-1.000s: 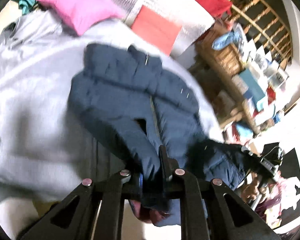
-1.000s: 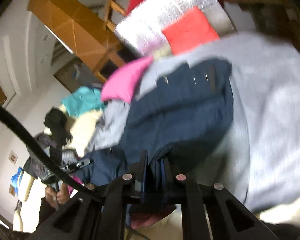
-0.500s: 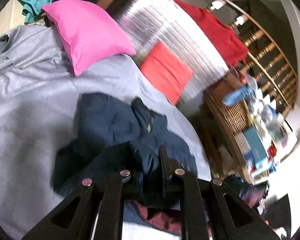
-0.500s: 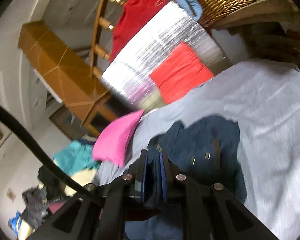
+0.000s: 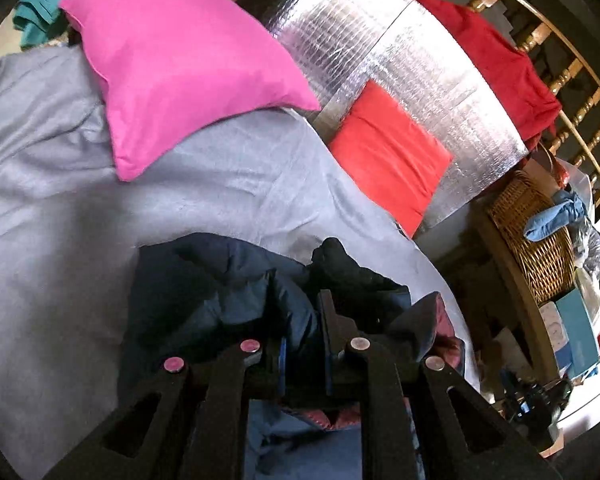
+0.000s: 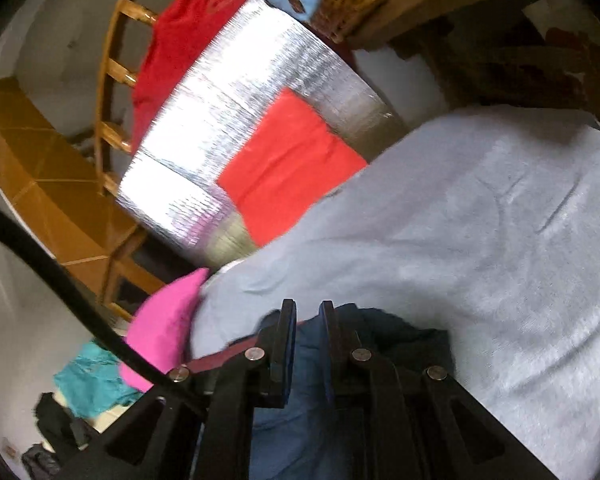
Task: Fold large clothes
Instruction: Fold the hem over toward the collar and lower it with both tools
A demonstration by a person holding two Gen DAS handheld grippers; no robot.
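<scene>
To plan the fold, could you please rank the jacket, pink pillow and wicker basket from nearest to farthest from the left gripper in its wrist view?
1. Jacket: clamped in the left gripper.
2. Pink pillow: upper left, on the grey sheet.
3. Wicker basket: far right, off the bed.

The right gripper (image 6: 306, 316) is clamped on the navy jacket (image 6: 404, 340), which lies bunched on the grey bedsheet (image 6: 480, 240) beside a pink pillow (image 6: 160, 336).
</scene>
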